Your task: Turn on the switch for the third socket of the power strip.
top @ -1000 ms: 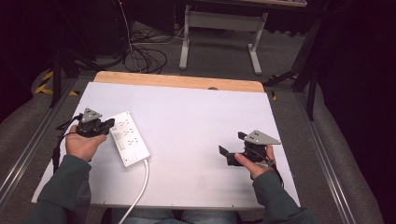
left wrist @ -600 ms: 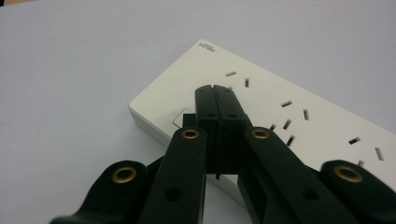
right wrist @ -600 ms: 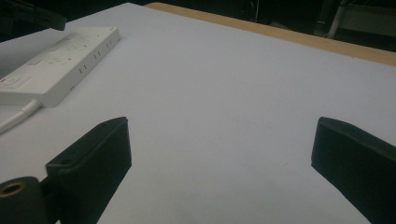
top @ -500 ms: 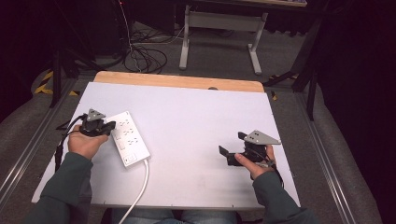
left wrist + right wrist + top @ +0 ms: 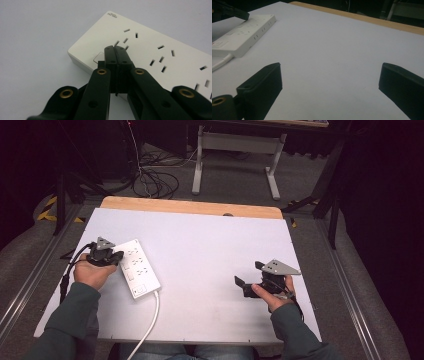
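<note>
A white rectangular plastic power strip [image 5: 139, 274] lies flat on the white-topped table [image 5: 210, 250] in the left half of the high view, its long axis slanting from upper left to lower right, with a white cable [image 5: 150, 320] leaving its lower end and running off the bottom edge of the table. The left claw [image 5: 116, 258] sits at the strip's upper left end, held by the left hand [image 5: 92, 272] in a dark green sleeve [image 5: 65, 320]. In the left gripper view the left claw's [image 5: 115, 53] two black jaws are pressed fully together with nothing between them — their joined tips rest at or just above the strip's [image 5: 160, 50] top face, right beside a small square button [image 5: 98, 57] near its corner and just short of the first group of socket slots; whether the tips actually touch the plastic I cannot tell. The right claw [image 5: 244, 284] is at the lower right of the high view, well apart from the strip, held by the right hand [image 5: 272, 292] low over bare table. In the right gripper view its [image 5: 329, 82] jaws stand wide open with only the white surface [image 5: 332, 50] between them — the power strip [image 5: 243, 35] shows far off at the upper left of that frame, and a strip of wooden table edge [image 5: 362, 17] runs along the top.
</note>
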### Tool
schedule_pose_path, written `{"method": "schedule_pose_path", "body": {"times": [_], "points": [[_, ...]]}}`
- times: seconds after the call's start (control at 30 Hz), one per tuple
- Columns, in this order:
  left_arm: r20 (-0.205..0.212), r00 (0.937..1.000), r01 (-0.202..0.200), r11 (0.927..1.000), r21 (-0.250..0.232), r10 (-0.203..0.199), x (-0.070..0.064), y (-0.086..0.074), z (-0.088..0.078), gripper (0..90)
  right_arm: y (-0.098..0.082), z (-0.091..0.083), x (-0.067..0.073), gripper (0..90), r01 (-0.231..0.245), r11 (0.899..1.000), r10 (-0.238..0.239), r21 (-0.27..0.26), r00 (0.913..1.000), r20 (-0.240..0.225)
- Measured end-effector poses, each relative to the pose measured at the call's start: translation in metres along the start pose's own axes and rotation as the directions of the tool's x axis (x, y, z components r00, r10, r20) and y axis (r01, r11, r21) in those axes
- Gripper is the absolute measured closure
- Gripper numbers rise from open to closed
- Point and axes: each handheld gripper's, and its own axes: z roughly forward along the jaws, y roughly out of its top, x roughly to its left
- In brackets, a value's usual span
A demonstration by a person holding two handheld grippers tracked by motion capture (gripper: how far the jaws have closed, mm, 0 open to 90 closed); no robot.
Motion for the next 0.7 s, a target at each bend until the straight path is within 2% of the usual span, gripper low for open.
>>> {"method": "schedule_pose_path", "body": {"times": [0.33, 0.43, 0.67, 0.7], "points": [[-0.007, 0.9999, -0.010, 1.0000, -0.001, 0.010, -0.0009, -0.0002, 0.0003, 89.9, 0.0000, -0.0002, 0.0001, 5.6, 0.000, 1.000, 0.000, -0.001, 1.0000, 0.000], [-0.019, 0.9993, -0.032, 0.9993, 0.020, 0.032, -0.0056, -0.0004, 0.0013, 90.0, 0.0001, -0.0003, 0.0005, 5.6, 0.001, 1.000, -0.001, 0.001, 1.0000, 0.002], [-0.005, 0.9995, -0.031, 0.9994, 0.014, 0.031, -0.0068, -0.0005, 0.0015, 89.9, 0.0000, -0.0003, 0.0004, 5.7, 0.002, 1.000, -0.002, 0.002, 1.0000, 0.003], [-0.019, 0.9993, -0.033, 0.9995, 0.004, 0.033, -0.0066, -0.0011, 0.0021, 89.8, -0.0001, 0.0000, 0.0005, 5.7, 0.000, 1.000, 0.000, 0.001, 1.0000, 0.002]]}}
